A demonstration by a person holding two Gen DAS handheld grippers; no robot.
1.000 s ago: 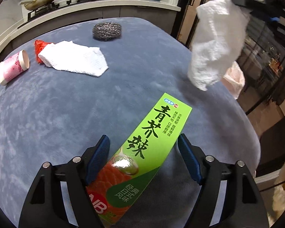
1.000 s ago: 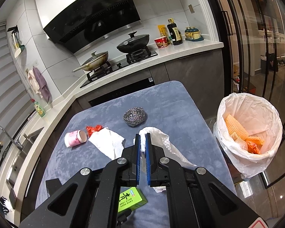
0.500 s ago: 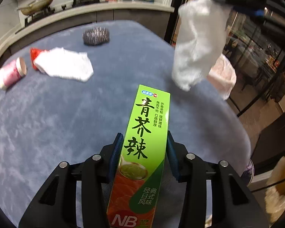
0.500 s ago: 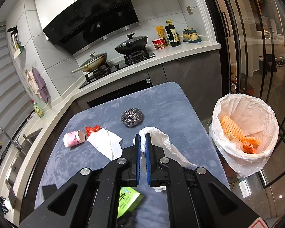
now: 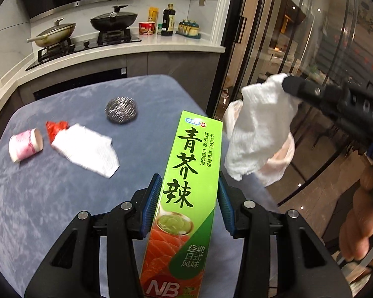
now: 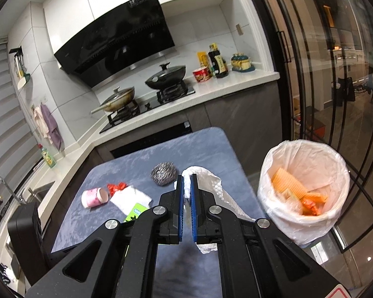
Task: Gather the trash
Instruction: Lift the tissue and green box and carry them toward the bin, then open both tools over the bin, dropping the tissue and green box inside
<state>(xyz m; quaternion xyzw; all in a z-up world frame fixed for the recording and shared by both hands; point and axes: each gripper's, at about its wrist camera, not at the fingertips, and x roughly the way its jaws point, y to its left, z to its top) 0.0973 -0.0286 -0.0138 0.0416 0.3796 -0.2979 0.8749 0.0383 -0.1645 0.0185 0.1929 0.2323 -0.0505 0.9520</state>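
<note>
Blue pads of the left gripper press both long sides of a green wasabi box; the jaws closed on it within the last second. Box held clear of the table, long axis running away from the gripper, far end tipped up toward the counter, printed face up.

Right gripper: jaws nearly together, pinching a white paper towel by its top fold; the rest hangs below and to the right of the fingers. A hand shows at the right edge of the left wrist view.

Grey-blue table, items lying on it: steel wool scourer; white paper napkin, flat; red wrapper, partly under the napkin; pink paper cup, on its side, mouth toward the wrapper.

Bin lined with a white bag, standing just beside the table's right edge. Contents: orange waffle-textured piece, orange wrappers, pale scraps.
</note>
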